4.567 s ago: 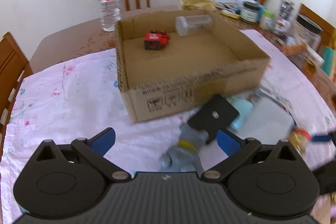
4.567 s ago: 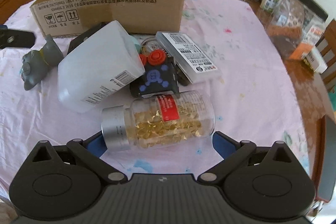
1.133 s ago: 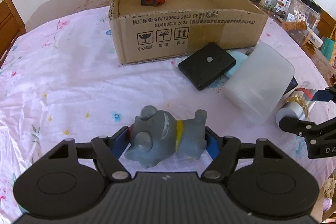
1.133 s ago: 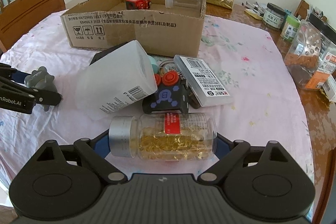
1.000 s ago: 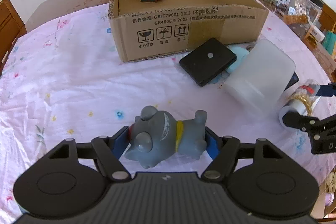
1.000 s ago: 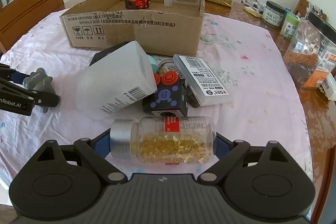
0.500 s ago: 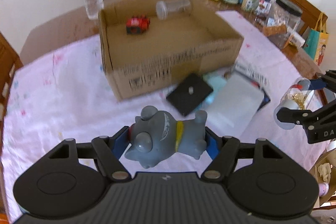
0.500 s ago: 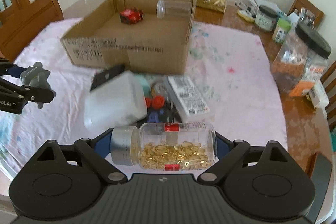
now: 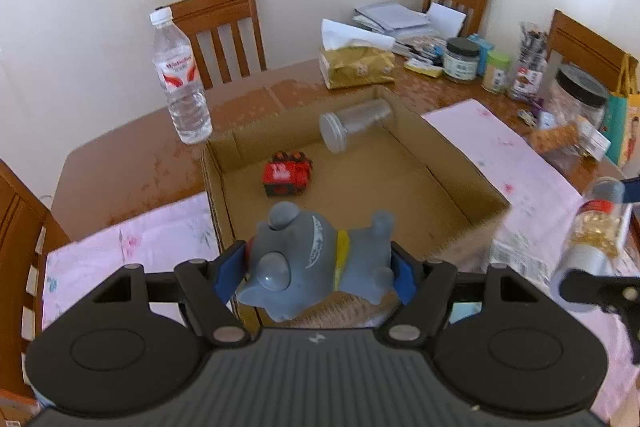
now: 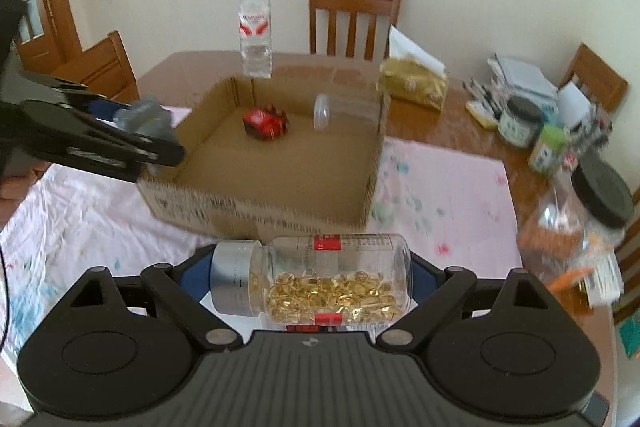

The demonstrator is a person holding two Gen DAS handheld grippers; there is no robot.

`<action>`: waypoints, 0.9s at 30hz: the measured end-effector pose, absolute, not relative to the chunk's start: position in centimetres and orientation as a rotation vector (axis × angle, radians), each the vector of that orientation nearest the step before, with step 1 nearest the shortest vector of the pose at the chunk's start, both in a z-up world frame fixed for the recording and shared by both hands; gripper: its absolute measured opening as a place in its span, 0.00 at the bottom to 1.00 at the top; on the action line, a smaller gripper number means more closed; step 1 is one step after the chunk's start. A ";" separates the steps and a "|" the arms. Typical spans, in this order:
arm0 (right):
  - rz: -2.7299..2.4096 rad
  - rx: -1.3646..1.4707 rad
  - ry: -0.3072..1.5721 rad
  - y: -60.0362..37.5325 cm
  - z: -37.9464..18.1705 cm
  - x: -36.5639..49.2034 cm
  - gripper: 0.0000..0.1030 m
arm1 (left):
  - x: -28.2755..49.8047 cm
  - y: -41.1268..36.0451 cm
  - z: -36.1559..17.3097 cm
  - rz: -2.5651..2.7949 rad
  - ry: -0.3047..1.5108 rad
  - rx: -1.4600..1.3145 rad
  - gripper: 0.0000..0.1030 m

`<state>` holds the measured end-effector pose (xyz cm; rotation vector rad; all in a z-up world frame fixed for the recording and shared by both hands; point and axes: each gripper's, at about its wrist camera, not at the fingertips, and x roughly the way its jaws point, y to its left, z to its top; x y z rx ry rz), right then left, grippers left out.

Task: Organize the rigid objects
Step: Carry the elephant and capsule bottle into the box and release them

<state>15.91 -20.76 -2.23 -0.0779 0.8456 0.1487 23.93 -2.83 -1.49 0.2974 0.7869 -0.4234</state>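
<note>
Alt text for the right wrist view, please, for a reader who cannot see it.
The right gripper holds a clear capsule bottle sideways between its fingers, above a pink tablecloth. Ahead, an open cardboard box contains a red toy and an empty jar; at left, the left gripper carries a grey toy.

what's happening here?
A person holds a gripper in each hand, sorting things into the cardboard box. The left gripper grips a grey toy; the right gripper grips a jar of gold capsules. A red toy and a clear jar lie inside.
</note>
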 end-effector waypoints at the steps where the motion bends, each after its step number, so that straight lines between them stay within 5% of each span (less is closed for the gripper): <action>1: 0.154 -0.080 0.839 -20.7 -2.0 16.3 0.93 | 24.4 -2.8 -1.7 -0.411 0.777 0.292 0.73; 8: 0.181 -0.096 0.824 -19.9 -1.6 18.8 0.93 | 24.4 -0.9 -2.5 -0.349 0.753 0.196 0.94; 27: 0.242 -0.157 0.834 -18.5 -2.3 26.9 0.93 | 16.9 5.9 -2.2 -0.097 0.778 0.071 0.97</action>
